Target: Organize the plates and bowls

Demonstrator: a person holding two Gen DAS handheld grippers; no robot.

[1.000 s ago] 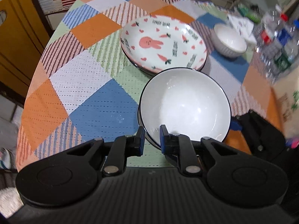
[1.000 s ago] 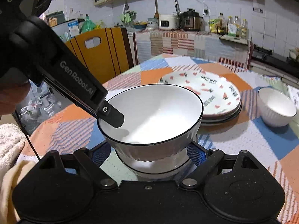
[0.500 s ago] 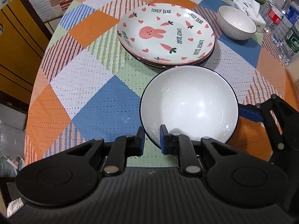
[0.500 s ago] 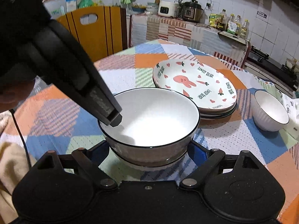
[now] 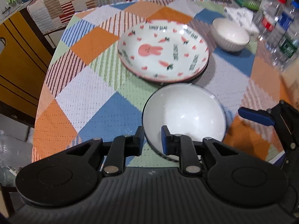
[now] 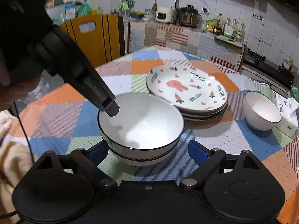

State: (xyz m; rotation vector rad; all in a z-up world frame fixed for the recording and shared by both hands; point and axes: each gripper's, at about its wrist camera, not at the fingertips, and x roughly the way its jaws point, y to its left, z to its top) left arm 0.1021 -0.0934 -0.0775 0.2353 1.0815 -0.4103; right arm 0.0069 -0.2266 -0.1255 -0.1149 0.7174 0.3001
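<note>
A white bowl with a dark rim (image 5: 184, 112) (image 6: 142, 119) sits nested in a second like bowl (image 6: 145, 158) on the patchwork tablecloth. My left gripper (image 5: 152, 140) straddles the top bowl's near rim, one finger inside and one outside, slightly parted. It shows in the right wrist view as a black finger (image 6: 110, 108) over the rim. My right gripper (image 6: 147, 151) is open, its blue pads either side of the bowl stack without touching. A stack of rabbit-print plates (image 5: 164, 50) (image 6: 186, 89) lies beyond. A smaller white ribbed bowl (image 5: 230, 36) (image 6: 261, 112) stands at the far right.
Plastic bottles (image 5: 276, 24) and a tissue pack (image 6: 287, 115) stand at the table's right edge. A yellow chair back (image 6: 93, 37) is beyond the table's left side. A cloth-covered counter with appliances (image 6: 177, 29) lies behind.
The top bowl has come down and now sits nested in the lower bowl. My left gripper's fingers have parted slightly on its rim. The right gripper has drawn back a little.
</note>
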